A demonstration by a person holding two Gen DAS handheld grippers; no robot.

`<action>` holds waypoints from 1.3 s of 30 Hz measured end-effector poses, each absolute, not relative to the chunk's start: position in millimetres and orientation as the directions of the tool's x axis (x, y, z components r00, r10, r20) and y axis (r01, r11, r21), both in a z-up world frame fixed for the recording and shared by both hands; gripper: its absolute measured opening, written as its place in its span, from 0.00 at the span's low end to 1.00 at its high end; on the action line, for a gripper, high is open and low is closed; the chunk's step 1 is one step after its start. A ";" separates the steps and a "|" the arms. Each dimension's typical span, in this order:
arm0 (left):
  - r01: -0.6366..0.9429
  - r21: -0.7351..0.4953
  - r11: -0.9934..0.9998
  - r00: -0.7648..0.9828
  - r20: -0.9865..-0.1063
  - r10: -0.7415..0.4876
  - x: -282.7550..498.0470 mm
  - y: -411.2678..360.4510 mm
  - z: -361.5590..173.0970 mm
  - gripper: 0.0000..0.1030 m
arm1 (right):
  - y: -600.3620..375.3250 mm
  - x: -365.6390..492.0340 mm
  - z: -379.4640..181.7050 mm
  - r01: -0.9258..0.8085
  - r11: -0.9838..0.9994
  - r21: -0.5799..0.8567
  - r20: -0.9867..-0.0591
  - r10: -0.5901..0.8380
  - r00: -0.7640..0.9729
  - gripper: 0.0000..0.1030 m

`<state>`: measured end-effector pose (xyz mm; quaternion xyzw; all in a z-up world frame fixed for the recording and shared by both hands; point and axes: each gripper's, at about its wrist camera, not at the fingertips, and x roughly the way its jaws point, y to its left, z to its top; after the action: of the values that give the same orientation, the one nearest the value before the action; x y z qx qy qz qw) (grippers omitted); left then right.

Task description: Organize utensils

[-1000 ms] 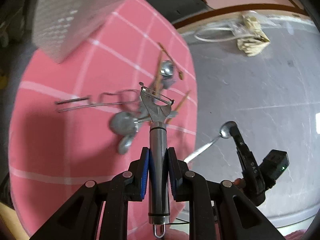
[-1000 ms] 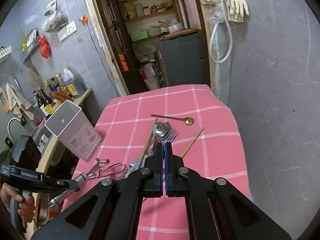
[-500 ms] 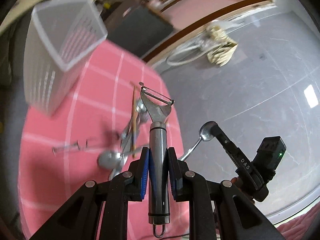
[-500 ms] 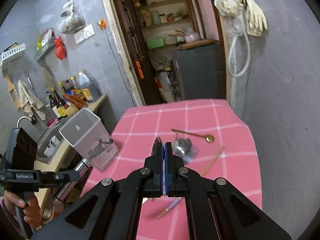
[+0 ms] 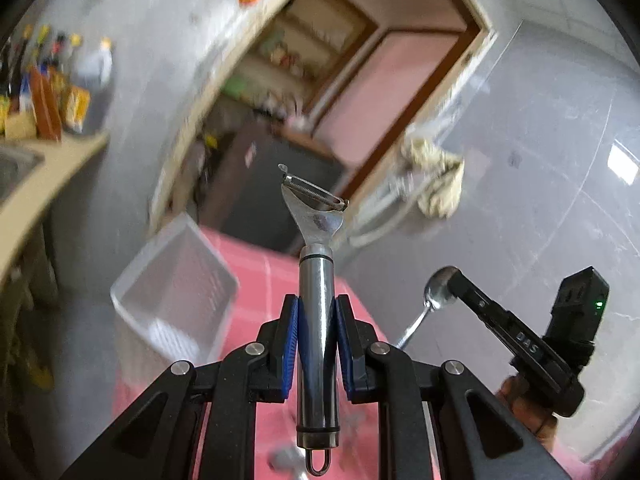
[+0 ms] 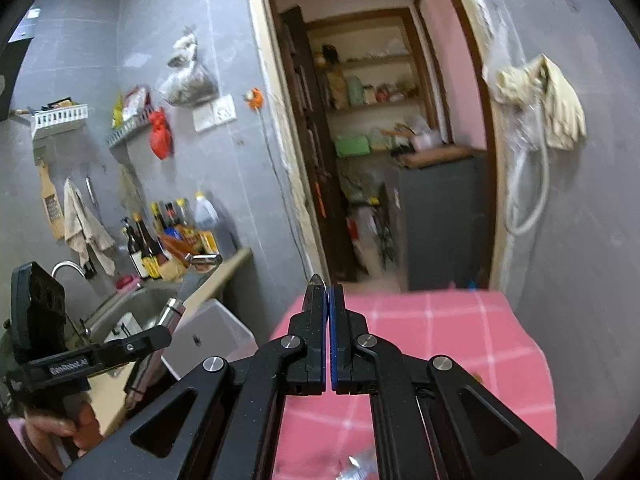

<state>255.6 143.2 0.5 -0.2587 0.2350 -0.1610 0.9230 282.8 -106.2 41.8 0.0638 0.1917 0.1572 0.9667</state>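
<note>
My left gripper (image 5: 318,304) is shut on the steel handle of a peeler (image 5: 316,216), whose blade points up and away. Below and left of it stands the white perforated utensil holder (image 5: 176,292) on the pink checked table (image 5: 260,276). At the right of this view, my right gripper (image 5: 454,278) is shut on a spoon (image 5: 436,286), with the bowl at its tips and the handle slanting down. In the right wrist view the right gripper (image 6: 329,292) shows its pads pressed together. The left gripper (image 6: 160,334) holds the peeler (image 6: 170,310) beside the holder (image 6: 216,332).
A counter with a sink (image 6: 132,304) and bottles (image 6: 160,240) runs along the left. An open doorway (image 6: 380,160) lies behind the table (image 6: 440,340), and a grey wall with hanging gloves (image 6: 540,104) bounds the right. Blurred steel utensils (image 6: 356,464) lie near the table's front.
Both grippers have risen and tilted up, each keeping its utensil. The loose utensils on the cloth have dropped out of the left wrist view. The holder now sits below the peeler.
</note>
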 end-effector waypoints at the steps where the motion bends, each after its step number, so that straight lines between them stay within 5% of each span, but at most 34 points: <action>1: 0.177 -0.545 0.820 0.852 -0.331 -0.404 259.0 147.4 1.7 0.17 | -98.3 288.3 44.9 -0.290 0.941 0.174 -0.339 0.334 0.880 0.02; 14: 0.127 -0.607 0.785 0.938 -0.183 -0.293 310.4 199.0 -23.8 0.17 | -16.0 338.2 36.6 -0.403 0.911 0.086 -0.318 0.408 0.856 0.02; 25: 0.101 -0.596 0.797 0.948 -0.186 -0.259 307.0 199.7 -54.7 0.17 | 10.7 345.6 -3.9 -0.484 0.872 0.070 -0.410 0.467 0.783 0.02; 39: 0.049 -0.433 0.900 0.968 -0.202 -0.149 289.1 184.7 -53.7 0.17 | 9.3 349.5 -25.2 -0.514 0.848 0.125 -0.455 0.510 0.730 0.02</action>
<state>289.1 184.7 -53.7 -0.2174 0.1159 -0.0512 0.9678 349.5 9.3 -25.2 -0.0050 0.2434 0.2752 0.9300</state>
